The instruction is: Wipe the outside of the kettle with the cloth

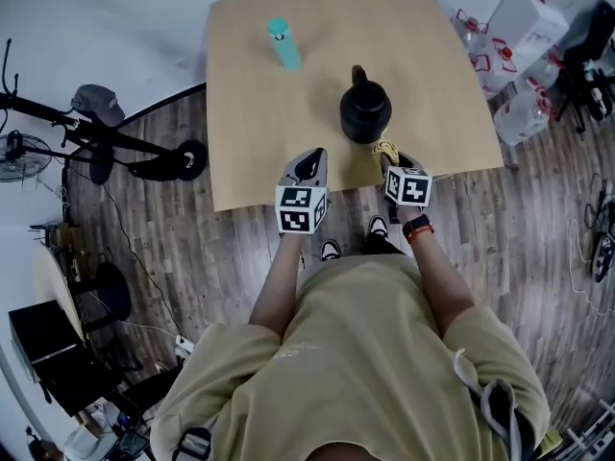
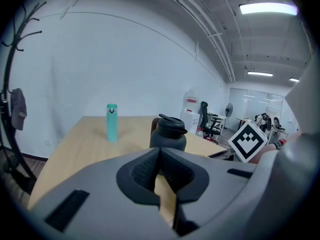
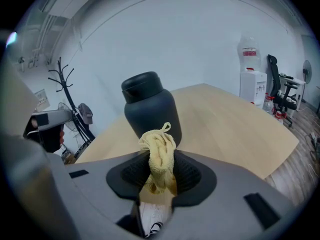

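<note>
Right gripper point(image 3: 159, 160): jaws clamped on the yellow cloth point(image 3: 159, 151), which is bunched up and sticks out past the tips. Left gripper point(image 2: 159, 152): jaws together at the tips, nothing between them.

Head view: both grippers are over the near edge of the table point(image 1: 252, 113), left gripper point(image 1: 309, 163) at 9 o'clock of the right gripper point(image 1: 389, 154), apart. Cloth point(image 1: 386, 148) is just beside the kettle point(image 1: 365, 111); can't tell if they touch. Kettle is black, upright, lid on, at 11 o'clock of the right gripper and 1 o'clock of the left. It stands in the near-right part of the table, handle on its far side.

Teal bottle point(image 1: 282, 43) is upright at 11 o'clock of the kettle, well apart, toward the far edge.

Surface: light wood tabletop, plain. Floor point(image 1: 144, 229) is dark wood planks.

Room: white walls. A black coat rack point(image 1: 67, 128) with a grey cap is at 9 o'clock of the table, with a fan point(image 1: 14, 152) beyond it. Water jugs point(image 1: 524, 113) and boxes are at 3 o'clock. The right gripper view shows a water dispenser point(image 3: 248, 86) and an office chair point(image 3: 280, 94). Strip ceiling lights point(image 2: 267, 8) are on.
</note>
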Demonstrator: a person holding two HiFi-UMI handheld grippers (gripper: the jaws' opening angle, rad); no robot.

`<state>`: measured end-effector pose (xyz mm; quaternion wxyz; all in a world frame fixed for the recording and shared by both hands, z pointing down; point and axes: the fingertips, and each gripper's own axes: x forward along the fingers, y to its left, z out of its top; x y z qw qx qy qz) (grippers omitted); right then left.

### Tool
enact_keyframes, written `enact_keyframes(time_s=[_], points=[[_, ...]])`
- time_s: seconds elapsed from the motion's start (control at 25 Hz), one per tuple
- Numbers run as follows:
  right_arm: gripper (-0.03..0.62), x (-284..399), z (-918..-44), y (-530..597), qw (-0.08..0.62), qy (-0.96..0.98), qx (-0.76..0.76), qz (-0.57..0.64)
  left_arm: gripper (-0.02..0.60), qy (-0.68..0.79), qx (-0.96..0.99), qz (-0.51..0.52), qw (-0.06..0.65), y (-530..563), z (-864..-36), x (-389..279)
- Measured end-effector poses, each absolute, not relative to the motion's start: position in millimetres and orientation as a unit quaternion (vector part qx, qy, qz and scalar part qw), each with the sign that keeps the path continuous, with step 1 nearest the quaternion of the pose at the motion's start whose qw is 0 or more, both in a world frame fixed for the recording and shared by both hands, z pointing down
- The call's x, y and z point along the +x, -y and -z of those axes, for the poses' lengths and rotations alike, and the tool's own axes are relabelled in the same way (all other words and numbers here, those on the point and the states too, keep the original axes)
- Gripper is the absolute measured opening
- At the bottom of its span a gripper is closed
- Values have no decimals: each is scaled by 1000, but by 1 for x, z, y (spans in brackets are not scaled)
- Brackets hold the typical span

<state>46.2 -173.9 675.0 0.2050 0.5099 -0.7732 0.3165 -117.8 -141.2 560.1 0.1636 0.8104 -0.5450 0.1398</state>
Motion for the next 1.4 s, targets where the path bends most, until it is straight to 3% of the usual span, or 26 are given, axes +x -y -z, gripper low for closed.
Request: enact_keyframes(time_s=[0.64, 1.4], points=[[141, -88, -667, 167, 222, 826, 435, -281, 23, 577, 792, -129, 154, 142, -549, -195], [143, -103, -688, 233, 167, 749, 533, -357, 23, 607, 769, -113, 166, 155, -546, -228]])
